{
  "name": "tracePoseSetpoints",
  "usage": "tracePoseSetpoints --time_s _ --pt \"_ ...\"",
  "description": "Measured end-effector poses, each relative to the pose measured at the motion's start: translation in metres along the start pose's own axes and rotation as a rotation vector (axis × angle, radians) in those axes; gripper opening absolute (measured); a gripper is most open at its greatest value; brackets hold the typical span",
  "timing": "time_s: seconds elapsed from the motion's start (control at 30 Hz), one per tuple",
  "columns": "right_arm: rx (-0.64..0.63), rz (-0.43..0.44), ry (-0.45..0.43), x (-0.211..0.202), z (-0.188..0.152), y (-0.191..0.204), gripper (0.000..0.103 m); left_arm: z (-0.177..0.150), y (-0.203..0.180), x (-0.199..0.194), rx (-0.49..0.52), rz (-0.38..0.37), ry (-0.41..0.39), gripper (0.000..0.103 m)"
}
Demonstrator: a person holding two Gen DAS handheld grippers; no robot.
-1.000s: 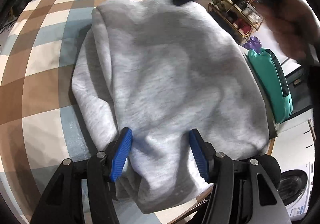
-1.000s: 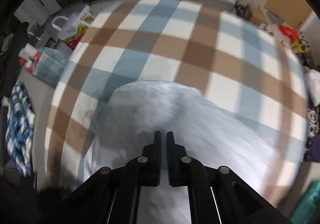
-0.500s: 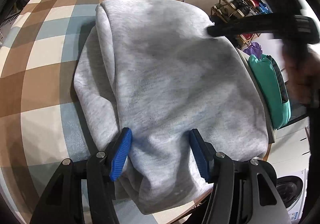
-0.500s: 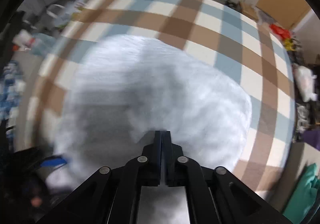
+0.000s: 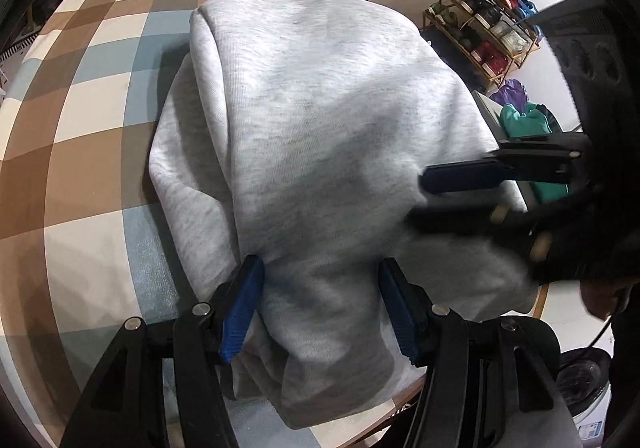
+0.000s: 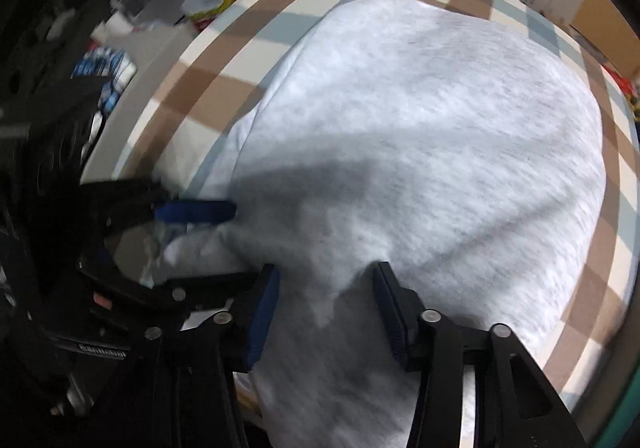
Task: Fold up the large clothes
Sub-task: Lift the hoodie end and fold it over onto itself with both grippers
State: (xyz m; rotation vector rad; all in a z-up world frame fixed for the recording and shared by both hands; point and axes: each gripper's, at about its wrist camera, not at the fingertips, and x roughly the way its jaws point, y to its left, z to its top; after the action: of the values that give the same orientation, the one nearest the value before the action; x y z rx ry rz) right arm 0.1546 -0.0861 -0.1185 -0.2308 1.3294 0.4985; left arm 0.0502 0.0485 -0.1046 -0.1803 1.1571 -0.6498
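Because the grey sweatshirt (image 5: 320, 136) is already folded into a thick pad, it lies flat on the checked table cloth (image 5: 80, 136), with its near end hanging a little over the table's near edge. I think I keep it there so both claws can reach that near end for one more fold.

My left gripper (image 5: 320, 308) sits at the near end, tipped down at the cloth. Its blue pads (image 5: 240, 312) stand about half apart with a bump of grey cloth between them. They look like they touch the bump on both sides, but I cannot tell if they really squeeze it or only sit beside it.

My right gripper (image 6: 326, 308) points almost straight down at the same end, just beside the left one. Its jaws have just been opening, and now they stand partly apart with grey cloth between them. This view is a bit blurry, so I think the pads do not press yet. From the left wrist view, the right claw comes in from the side, over the sweatshirt's right edge. Behind it are a shoe rack (image 5: 488, 24) and a green bag (image 5: 524, 124), well away from my work.
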Motion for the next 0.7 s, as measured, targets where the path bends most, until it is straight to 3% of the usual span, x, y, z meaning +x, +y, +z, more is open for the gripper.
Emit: tracePoseSetpoints --time_s 0.03,0.1,0.2,0.3,0.33,0.4,0.47,0.6,0.7 --pt "0.020 0.017 -0.007 -0.007 0.000 -0.004 0.025 0.001 0.001 -0.001 -0.006 -0.005 0.000 0.054" --pt "0.084 0.110 -0.014 -0.024 -0.004 -0.020 0.010 0.001 0.005 -0.004 -0.014 -0.012 0.003 0.054" --pt "0.162 0.257 -0.053 -0.049 -0.025 -0.035 0.013 0.002 0.005 -0.003 -0.015 -0.007 0.008 0.054" --pt "0.195 0.372 -0.036 -0.041 -0.055 -0.037 0.013 0.001 0.004 -0.003 -0.015 0.003 0.009 0.054" --pt "0.216 0.378 -0.015 -0.027 -0.065 -0.037 0.012 0.000 0.005 -0.003 -0.013 0.006 0.011 0.054" --pt "0.273 0.379 -0.028 -0.003 -0.077 -0.043 0.000 0.001 0.003 -0.002 -0.007 0.019 0.009 0.054" --pt "0.322 0.407 -0.067 0.010 -0.083 -0.047 0.000 0.001 0.003 -0.002 0.001 0.022 0.007 0.054" --pt "0.269 0.272 -0.157 0.003 -0.090 -0.024 0.000 0.001 0.004 -0.002 -0.003 0.007 0.004 0.054" --pt "0.278 0.282 -0.147 -0.008 -0.091 -0.014 0.000 0.001 0.007 -0.003 -0.022 -0.007 -0.003 0.054"
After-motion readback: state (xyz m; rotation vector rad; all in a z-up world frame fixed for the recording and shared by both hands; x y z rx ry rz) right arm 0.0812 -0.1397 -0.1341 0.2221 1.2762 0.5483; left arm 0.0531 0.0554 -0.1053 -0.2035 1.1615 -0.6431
